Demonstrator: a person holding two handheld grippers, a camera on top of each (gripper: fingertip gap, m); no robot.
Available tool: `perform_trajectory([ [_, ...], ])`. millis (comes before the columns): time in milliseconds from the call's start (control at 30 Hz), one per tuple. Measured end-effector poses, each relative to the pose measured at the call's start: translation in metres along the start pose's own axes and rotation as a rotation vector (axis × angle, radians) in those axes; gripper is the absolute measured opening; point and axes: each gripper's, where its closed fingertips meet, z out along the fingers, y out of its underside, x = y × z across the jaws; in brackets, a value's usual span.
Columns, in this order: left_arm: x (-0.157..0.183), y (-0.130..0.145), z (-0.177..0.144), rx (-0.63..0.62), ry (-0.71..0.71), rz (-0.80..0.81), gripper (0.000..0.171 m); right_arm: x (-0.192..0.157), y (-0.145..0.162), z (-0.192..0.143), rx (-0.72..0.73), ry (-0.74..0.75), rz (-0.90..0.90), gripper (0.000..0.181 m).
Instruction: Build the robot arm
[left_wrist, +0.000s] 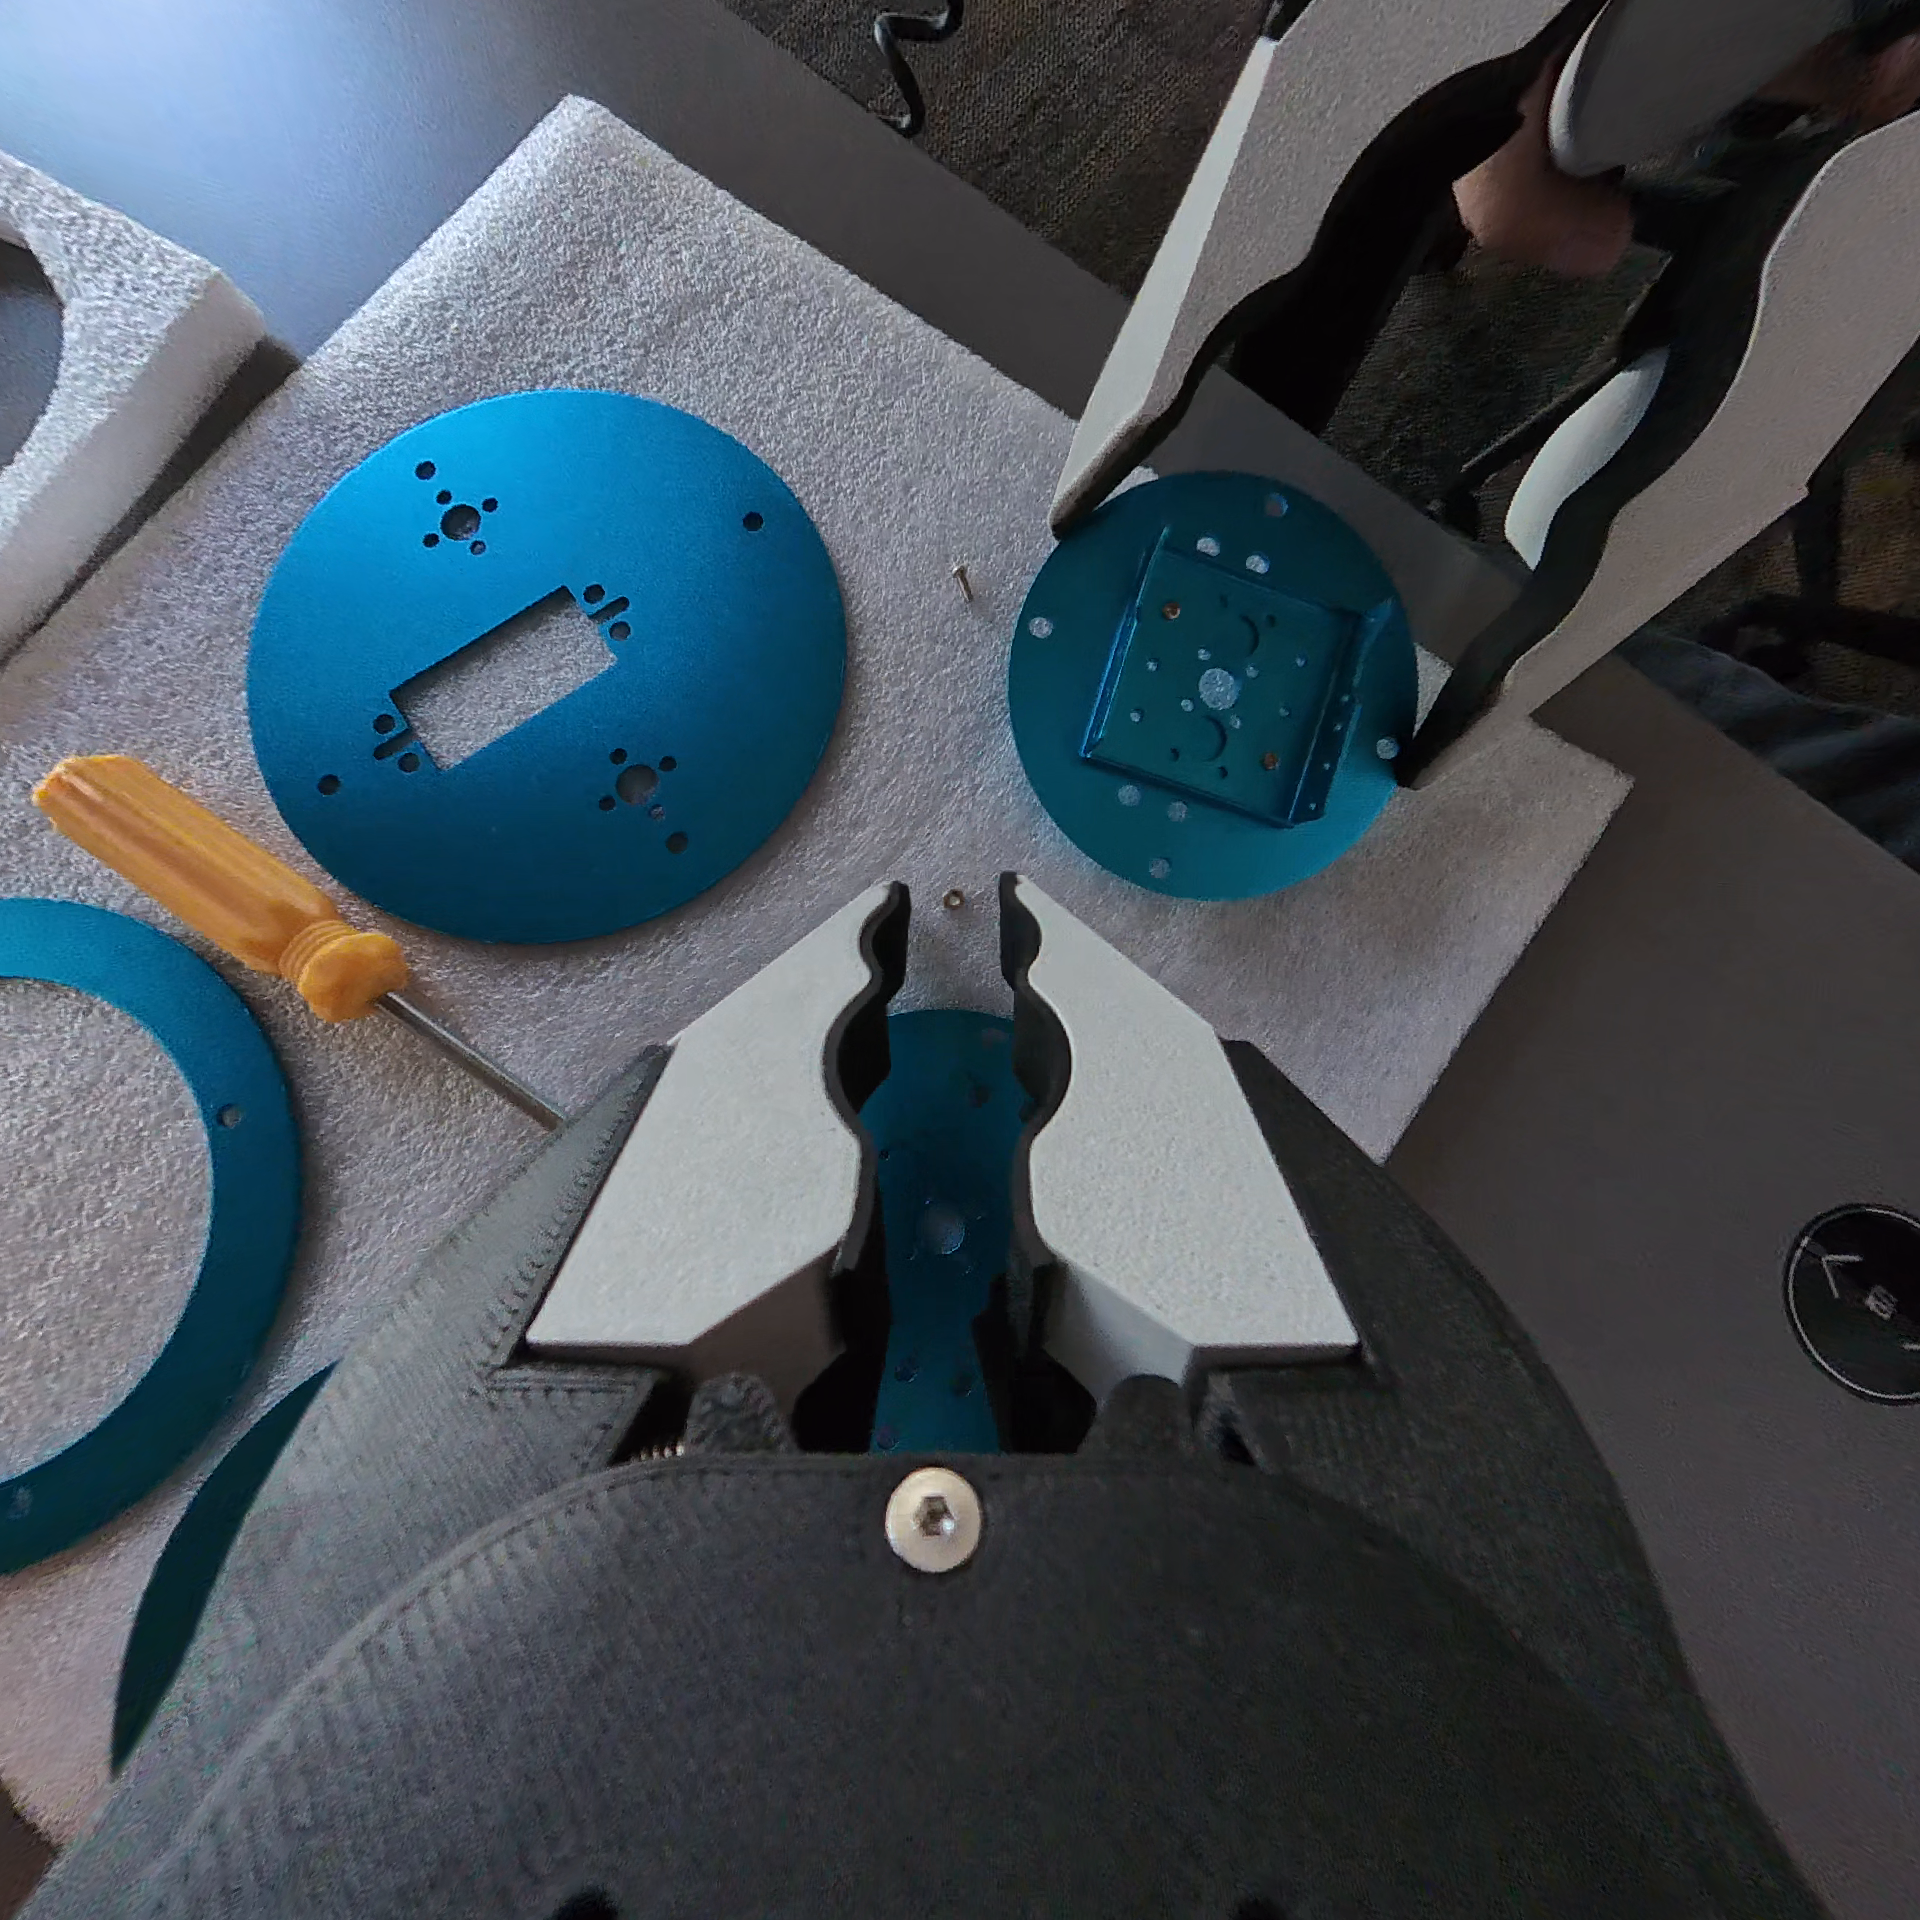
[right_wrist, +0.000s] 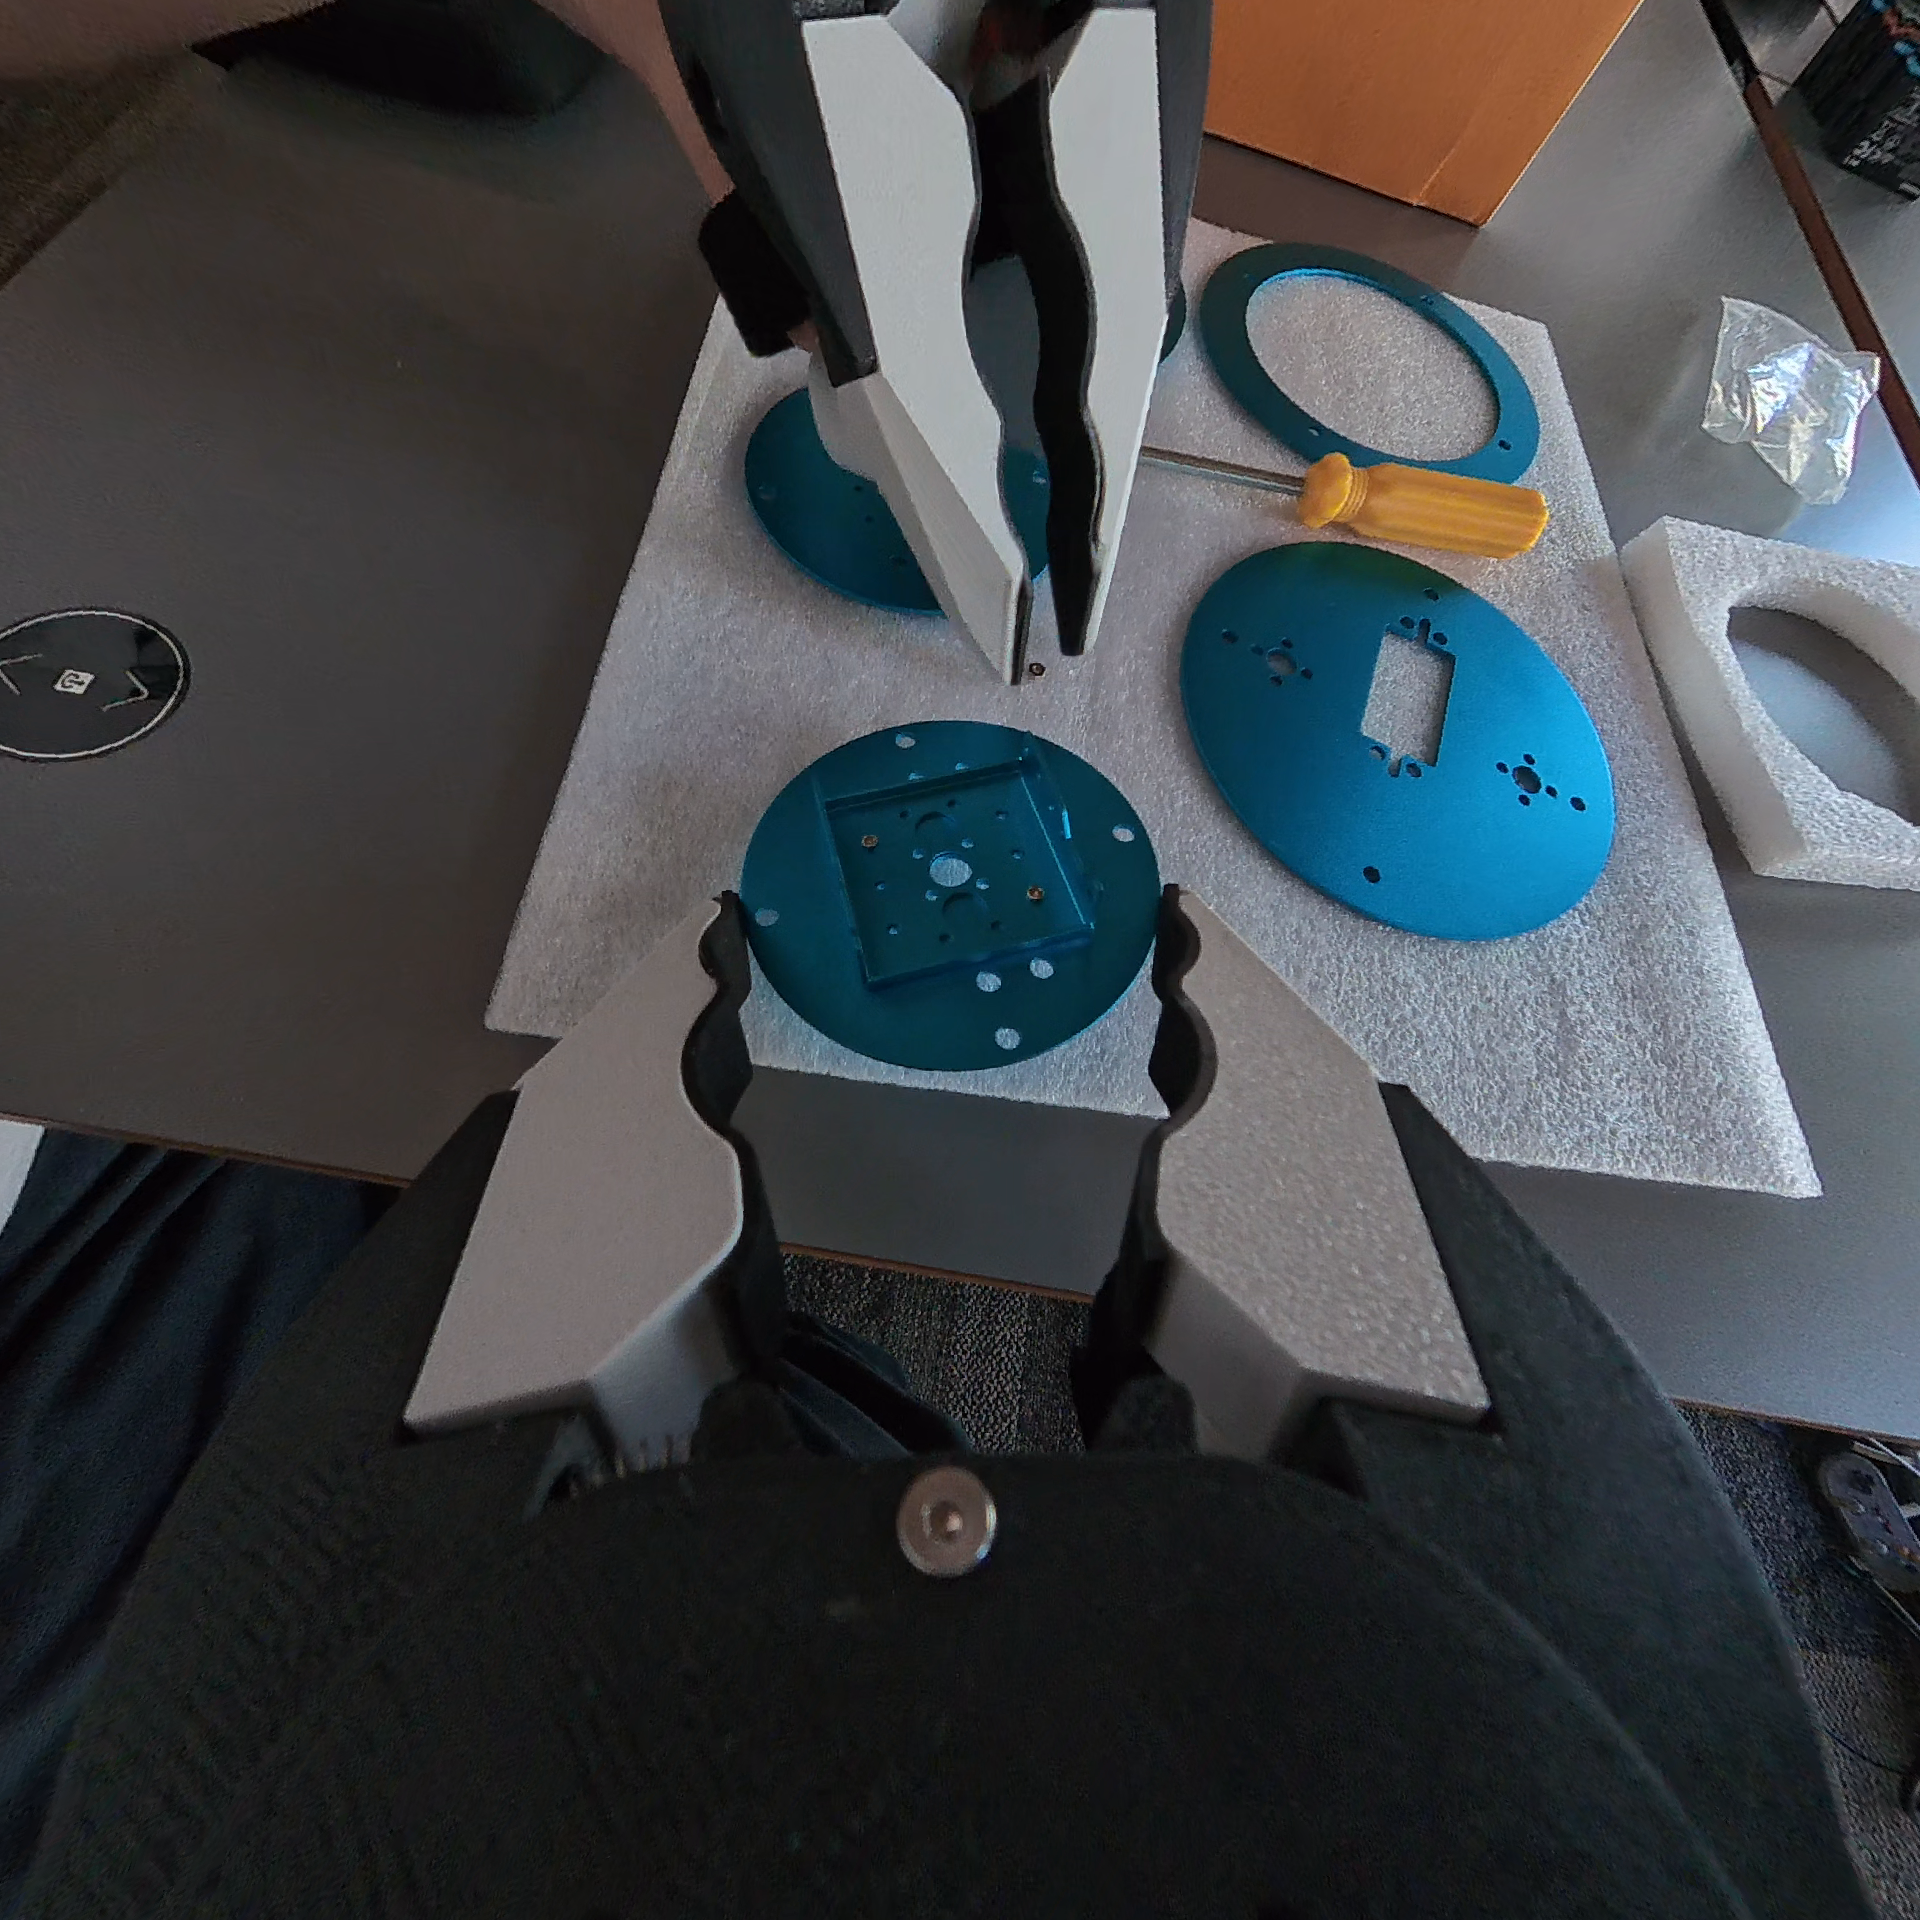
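Nearest, the right gripper (right_wrist: 948, 914) stands wide open, its two fingertips set against opposite edges of a small blue disc (right_wrist: 1049, 1013) that lies at the near edge of a white foam sheet (right_wrist: 1455, 1039); whether the tips press the rim or only flank it cannot be told. On that disc sits a square blue bracket (right_wrist: 961, 878) with raised sides and many holes, two small brass fasteners showing in it. Just beyond, the left gripper (right_wrist: 1042, 665) points down at the foam with its fingers nearly together, a narrow gap left between them, and a tiny brass nut (left_wrist: 951, 900) lies on the foam in that gap, not pinched as far as can be seen. Behind the left gripper's fingers lies a second small disc (right_wrist: 800, 488), partly hidden. A little screw (left_wrist: 963, 579) rests on the foam between the bracket disc and a large blue plate (right_wrist: 1392, 738) with a rectangular cutout. Past the plate lies a yellow-handled screwdriver (right_wrist: 1423, 506), and beyond it a blue ring (right_wrist: 1371, 364). A white foam block (right_wrist: 1787, 686) with a round hollow sits off the sheet's edge on the grey table (right_wrist: 312, 416). Farther back are a crumpled clear bag (right_wrist: 1792, 395) and a brown cardboard box (right_wrist: 1403, 94).
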Motion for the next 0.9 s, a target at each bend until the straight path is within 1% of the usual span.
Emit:
perform_trajectory([
  [200,-0.003,0.001,0.002,-0.005,-0.005,-0.01,0.007,0.0,0.0,0.0,0.002,-0.008,-0.004,0.077],
  [367,-0.002,0.002,0.001,-0.007,-0.031,0.036,0.007,0.0,0.001,0.001,0.008,-0.01,0.004,0.077],
  [533,0.0,0.003,0.001,-0.001,-0.06,0.08,0.003,0.0,0.001,0.001,0.008,-0.01,0.005,0.077],
  [733,-0.001,0.002,-0.004,0.014,-0.065,0.079,0.002,0.0,0.001,0.001,0.013,-0.011,0.011,0.077],
  [833,0.009,-0.005,-0.01,0.051,-0.016,0.057,0.002,0.0,0.001,0.001,0.014,-0.009,0.014,0.077],
  [900,0.016,-0.007,-0.01,0.053,0.006,0.065,0.002,0.0,0.001,0.0,0.012,-0.006,0.013,0.078],
])
